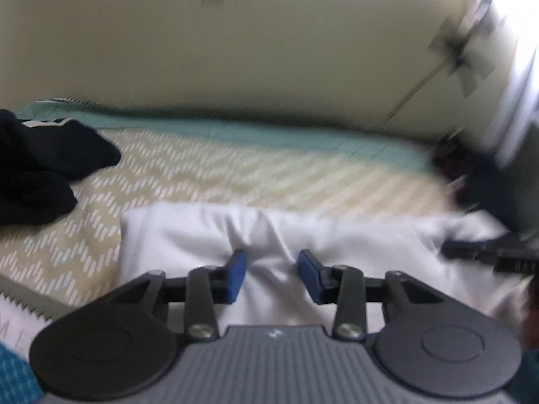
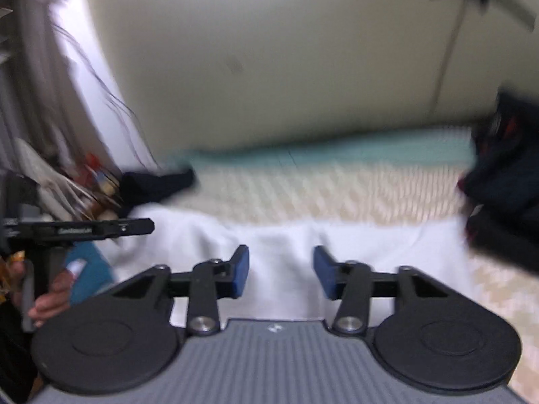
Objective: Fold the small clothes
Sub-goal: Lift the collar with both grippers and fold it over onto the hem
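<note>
A white garment (image 1: 353, 235) lies spread across the near part of a patterned bed cover (image 1: 219, 175), with a soft ridge bunched at its middle. My left gripper (image 1: 272, 254) sits low over it, jaws open, with the bunched ridge between the blue pads (image 1: 235, 276), which do not press on it. My right gripper (image 2: 281, 249) hovers over the same white garment (image 2: 387, 245) further right, also open with only flat cloth beneath the gap. The right gripper's black frame (image 1: 488, 254) shows at the right edge of the left wrist view. Both views are blurred.
Dark clothes (image 1: 40, 168) are piled at the left on the bed. A dark bag or pile (image 2: 505, 185) sits at the right. A hand (image 2: 50, 296) grips the left tool's handle beside a teal item (image 2: 91, 269). A pale wall (image 1: 269, 50) stands behind the bed.
</note>
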`<state>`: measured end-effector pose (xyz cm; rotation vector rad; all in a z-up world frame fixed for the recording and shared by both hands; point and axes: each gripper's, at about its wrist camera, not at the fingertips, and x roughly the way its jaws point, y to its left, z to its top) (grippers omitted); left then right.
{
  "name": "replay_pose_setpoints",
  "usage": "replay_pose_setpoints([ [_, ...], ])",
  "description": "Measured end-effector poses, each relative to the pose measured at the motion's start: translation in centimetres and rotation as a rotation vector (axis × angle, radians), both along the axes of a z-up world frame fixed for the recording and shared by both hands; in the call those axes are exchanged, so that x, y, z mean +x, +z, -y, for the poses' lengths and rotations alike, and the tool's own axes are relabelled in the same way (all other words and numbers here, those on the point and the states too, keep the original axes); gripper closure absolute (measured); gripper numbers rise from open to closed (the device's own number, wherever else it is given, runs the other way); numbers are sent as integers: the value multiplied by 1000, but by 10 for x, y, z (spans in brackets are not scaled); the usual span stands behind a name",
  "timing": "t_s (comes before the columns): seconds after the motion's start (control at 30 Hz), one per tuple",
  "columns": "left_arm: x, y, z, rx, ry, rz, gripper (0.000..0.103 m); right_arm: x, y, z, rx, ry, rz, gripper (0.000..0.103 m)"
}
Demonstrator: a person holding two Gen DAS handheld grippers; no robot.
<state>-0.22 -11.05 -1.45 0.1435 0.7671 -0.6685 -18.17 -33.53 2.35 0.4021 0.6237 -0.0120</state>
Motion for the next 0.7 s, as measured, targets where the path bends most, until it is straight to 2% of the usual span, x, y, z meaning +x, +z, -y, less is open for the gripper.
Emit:
replay_pose_setpoints([
  [0.03, 4, -4, 2, -7, 11, 20, 69, 18, -13, 7, -49, -36, -63, 103],
  [0.07, 4, -2, 2, -18, 21, 12, 69, 26, -22, 19, -75, -78, -60, 103],
  [0.13, -2, 3, -2, -15, 40, 6, 69, 24, -18, 44, 80, -156, -70, 103],
  [0.17, -9, 7, -6, -12, 44, 22, 68, 15, -12, 47, 100, -182, -58, 103],
  [0.2, -11, 9, -10, -21, 44, 29, 64, 3, -3, 45, 60, -201, -33, 103],
  [0.23, -16, 12, -14, -49, 34, 30, 62, -10, 6, 41, 22, -205, -10, 66],
  [0.27, -21, 14, -17, -79, 19, 30, 59, -23, 12, 41, 31, -185, 21, 54],
  [0.33, -23, 11, -17, -89, 16, 34, 56, -44, 21, 37, 35, -170, 75, 54],
  [0.4, -21, -3, -13, -45, 14, 17, 56, -60, 19, 33, 11, -185, 83, 54],
  [0.43, -23, -11, -12, -21, 9, 23, 56, -64, 11, 33, 11, -193, 67, 60],
  [0.47, -27, -14, -11, -10, -3, 66, 56, -69, -1, 36, -7, -204, 23, 71],
  [0.5, -32, -15, -9, 17, -12, 88, 56, -69, -13, 43, -69, -227, -16, 80],
  [0.57, -37, -13, -5, 55, -12, 98, 54, -81, -19, 46, -157, -241, -2, 80],
  [0.6, -39, -12, -5, 57, -12, 90, 51, -85, -14, 49, -164, -274, -19, 72],
  [0.63, -42, -10, -7, 46, -13, 83, 49, -90, -10, 50, -159, -300, -27, 56],
  [0.7, -46, -8, -12, 10, -19, 82, 43, -97, -3, 53, -117, -324, 2, 53],
])
